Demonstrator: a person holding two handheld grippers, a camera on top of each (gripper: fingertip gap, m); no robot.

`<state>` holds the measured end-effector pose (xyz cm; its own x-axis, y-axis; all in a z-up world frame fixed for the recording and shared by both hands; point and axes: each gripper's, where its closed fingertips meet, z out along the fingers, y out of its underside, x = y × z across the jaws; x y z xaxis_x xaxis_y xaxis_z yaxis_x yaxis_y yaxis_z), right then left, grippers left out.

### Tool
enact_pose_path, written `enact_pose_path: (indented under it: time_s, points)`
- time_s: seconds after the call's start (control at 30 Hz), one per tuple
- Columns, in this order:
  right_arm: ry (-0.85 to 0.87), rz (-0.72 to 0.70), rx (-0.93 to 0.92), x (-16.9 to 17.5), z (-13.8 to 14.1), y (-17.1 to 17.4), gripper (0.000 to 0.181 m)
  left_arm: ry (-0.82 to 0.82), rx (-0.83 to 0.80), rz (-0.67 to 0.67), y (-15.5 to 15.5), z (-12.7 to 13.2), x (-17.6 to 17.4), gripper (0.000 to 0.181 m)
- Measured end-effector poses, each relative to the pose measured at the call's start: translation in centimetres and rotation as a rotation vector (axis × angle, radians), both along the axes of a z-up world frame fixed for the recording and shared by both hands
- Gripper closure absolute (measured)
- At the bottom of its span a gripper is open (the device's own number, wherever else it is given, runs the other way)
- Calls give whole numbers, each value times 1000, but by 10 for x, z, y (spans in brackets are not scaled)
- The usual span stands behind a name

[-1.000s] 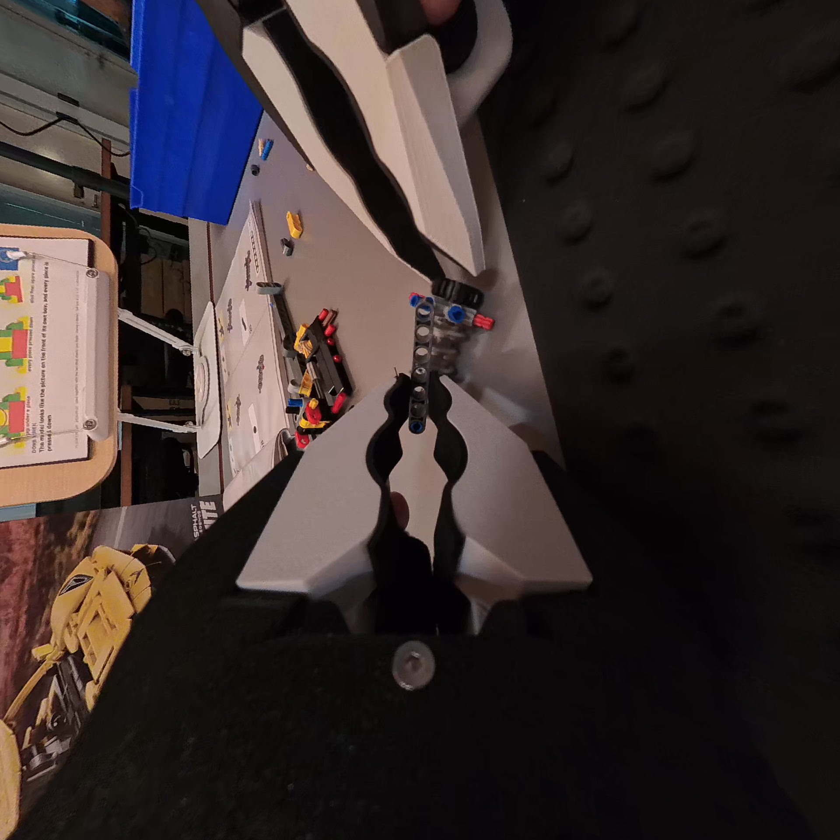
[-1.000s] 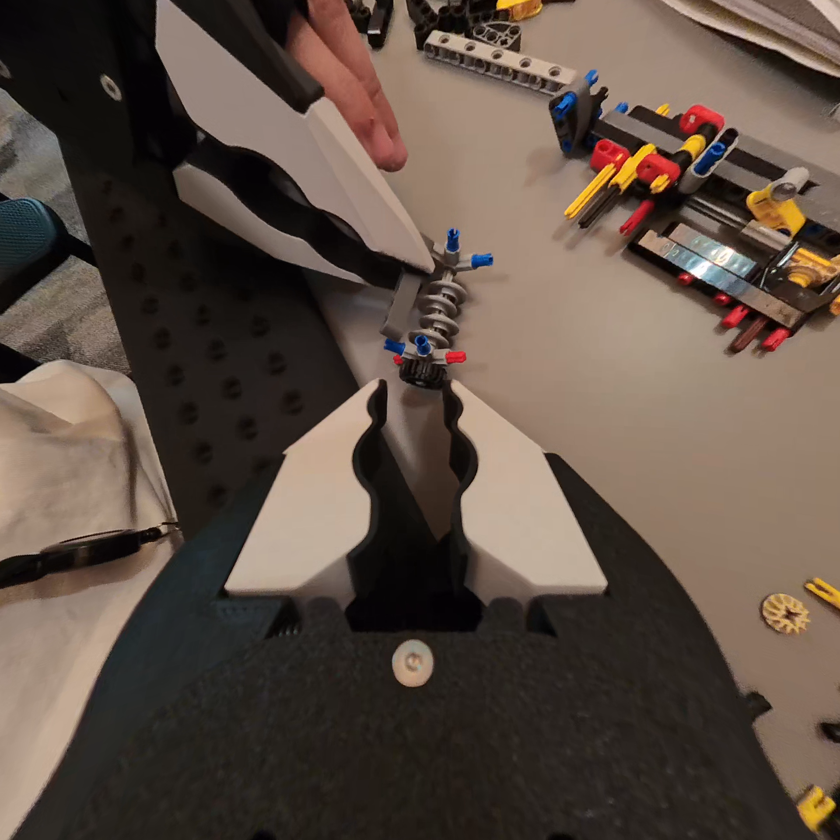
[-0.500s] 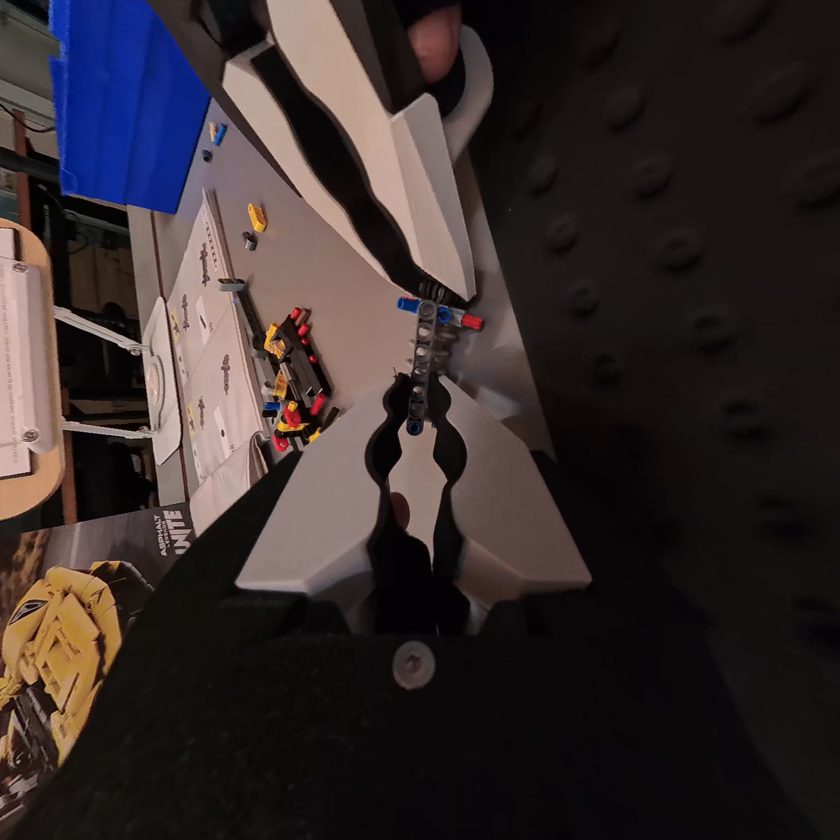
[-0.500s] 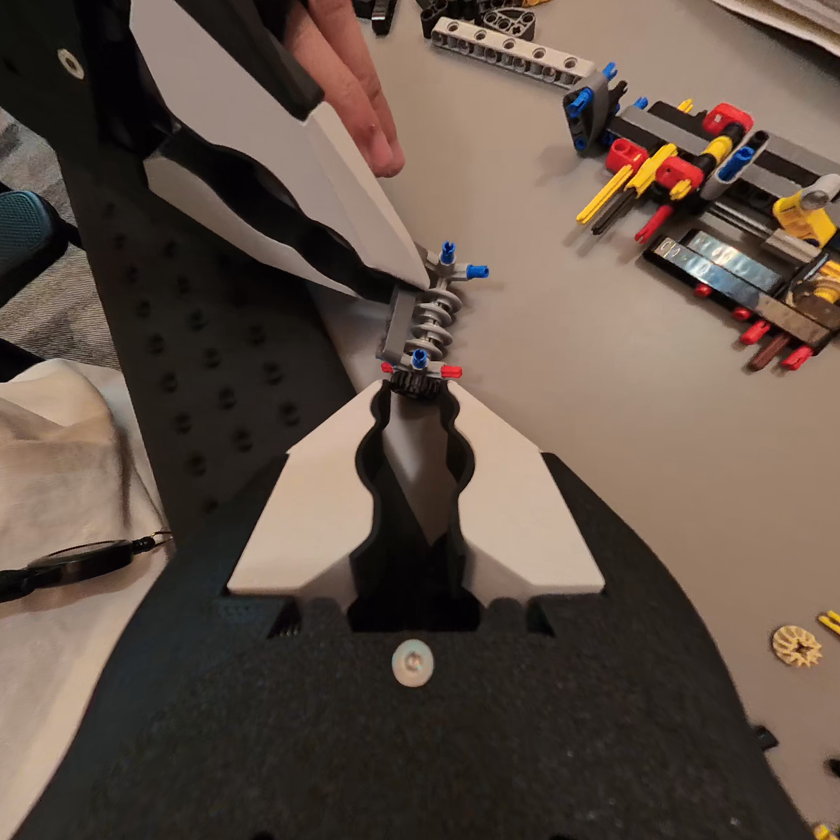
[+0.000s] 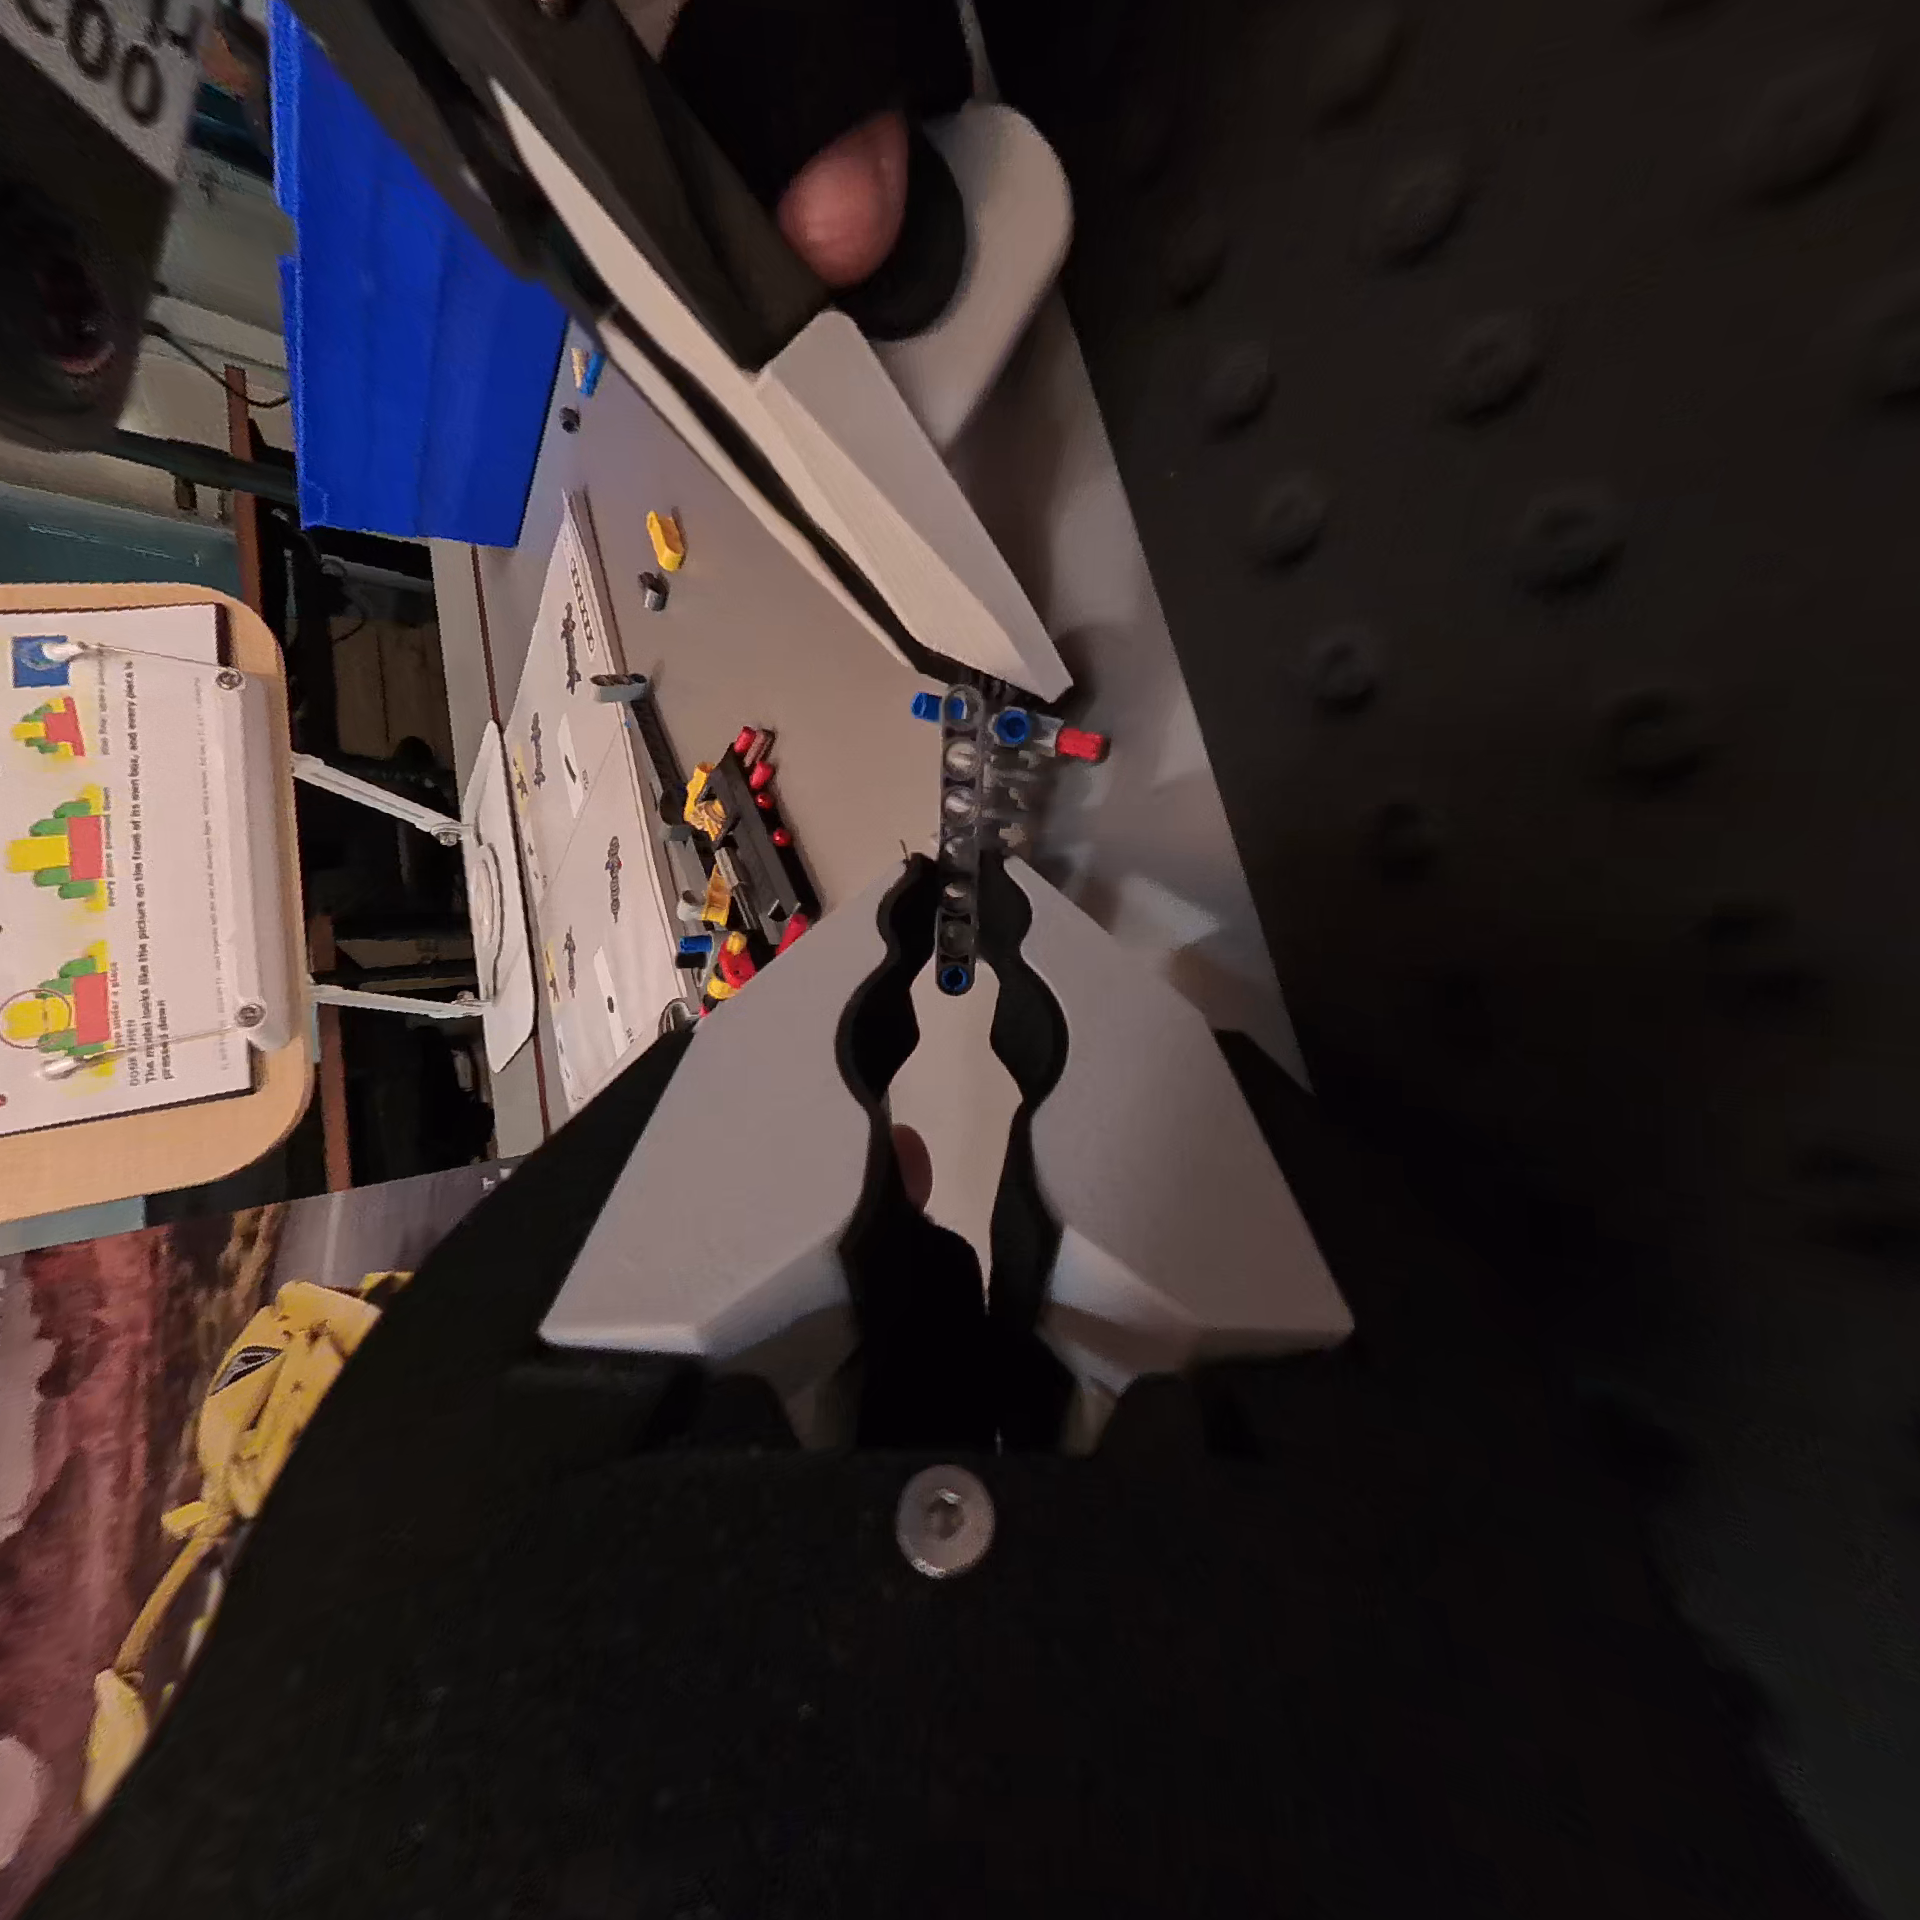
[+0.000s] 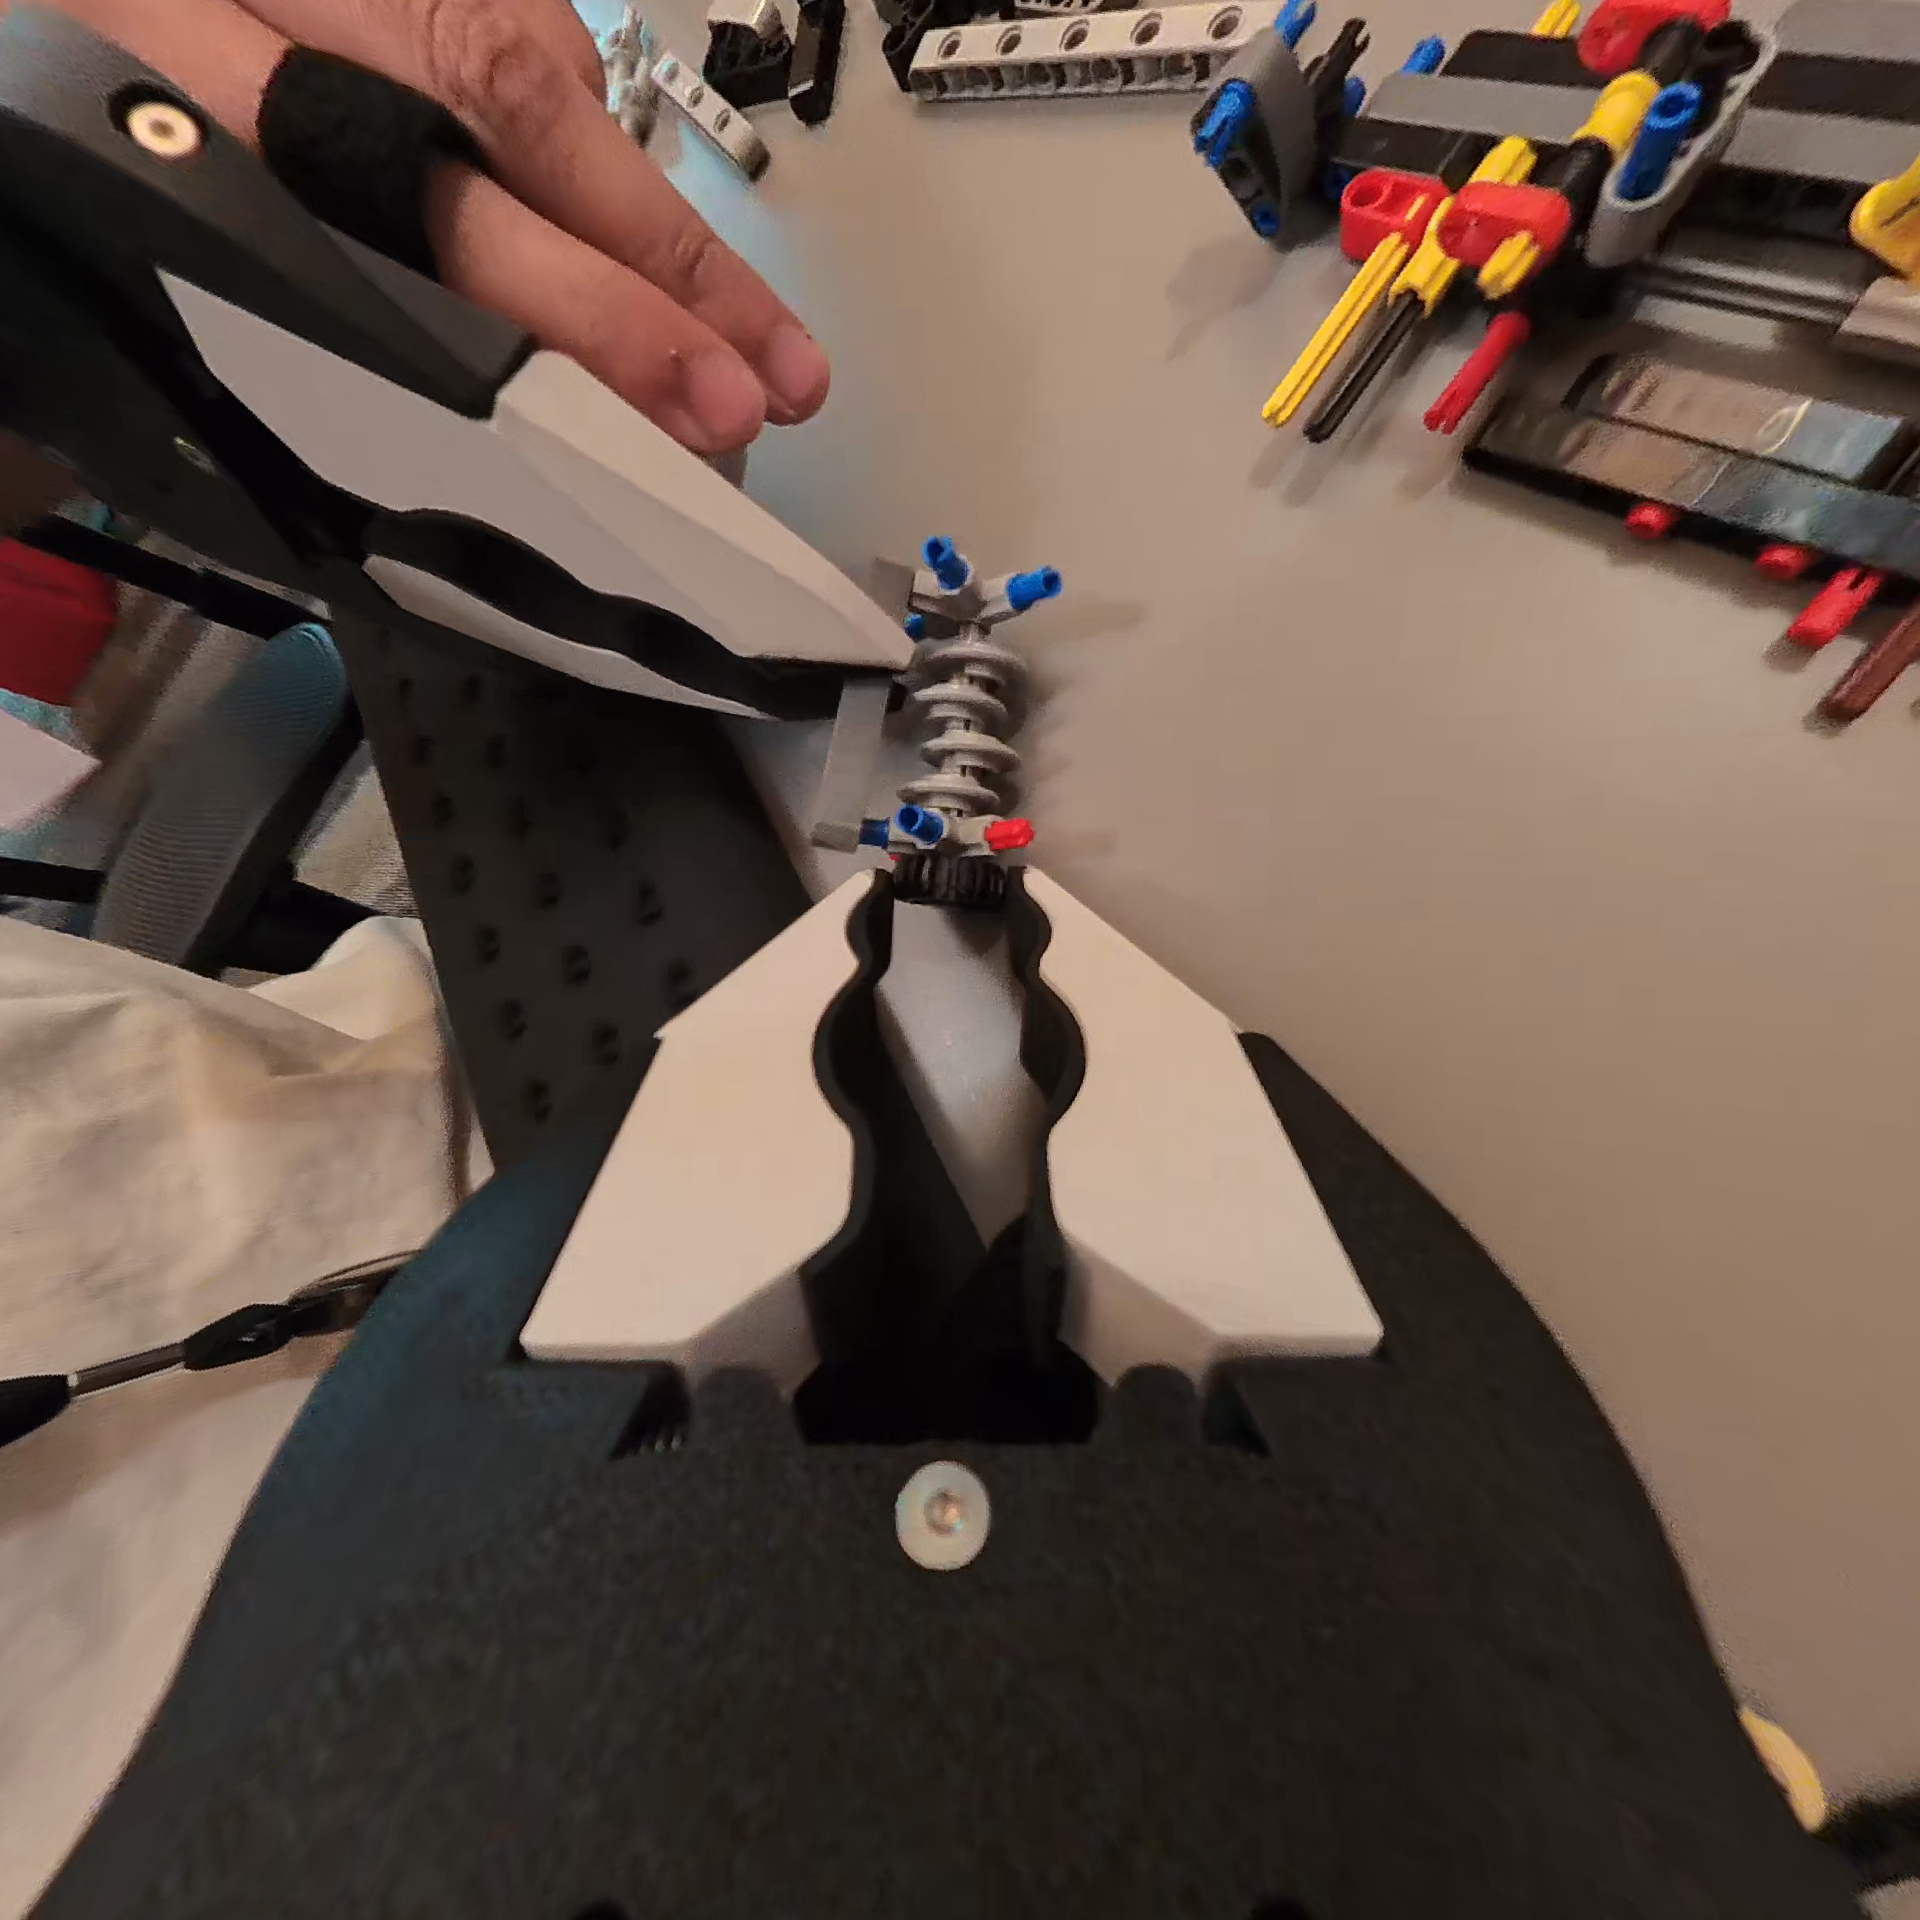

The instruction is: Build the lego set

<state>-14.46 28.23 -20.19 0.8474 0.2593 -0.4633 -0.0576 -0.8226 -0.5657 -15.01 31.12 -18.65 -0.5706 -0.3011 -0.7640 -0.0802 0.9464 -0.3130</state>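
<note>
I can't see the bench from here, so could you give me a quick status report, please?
Left gripper shut on grey beam of worm-gear subassembly. Right gripper at its black gear, grip unclear. Nothing blocking.

Workroom, hobby or lab bench.
Grey table (image 6: 1351,935), loose toy parts (image 6: 1507,239), blue bin (image 5: 405,343), instruction sheets (image 5: 582,831), office chair (image 6: 218,769).

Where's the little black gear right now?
In the right wrist view the black gear sits at the near end of the grey worm-screw assembly, right at the tips of the right gripper, over the grey table.
</note>
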Motion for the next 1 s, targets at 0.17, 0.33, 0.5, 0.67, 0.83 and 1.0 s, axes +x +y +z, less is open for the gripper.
enact_pose_path:
  time_s: [0.17, 0.33, 0.5, 0.67, 0.83, 1.0]
  points:
    - [68, -15, -26, 0, 1, 1, 161, 7, 26, -16, 1, -4, 0, 175]
    - [127, -33, -43, 1, 2, 1, 161, -2, 81, -23, 1, -5, 1, 175]
    - [41, 21, 58, 5, 11, -4, 156, -7, 66, -15, -1, -5, 2, 175]
    - [-285, 96, 241, 15, 23, -11, 156, -1, 33, -1, -1, -5, 3, 175]
    - [-395, 118, 230, 7, 7, -6, 157, 18, 6, 6, -2, -5, 4, 175]
    - [-343, 87, 164, 6, 2, 1, 161, 17, 23, 20, -1, -6, 5, 175]
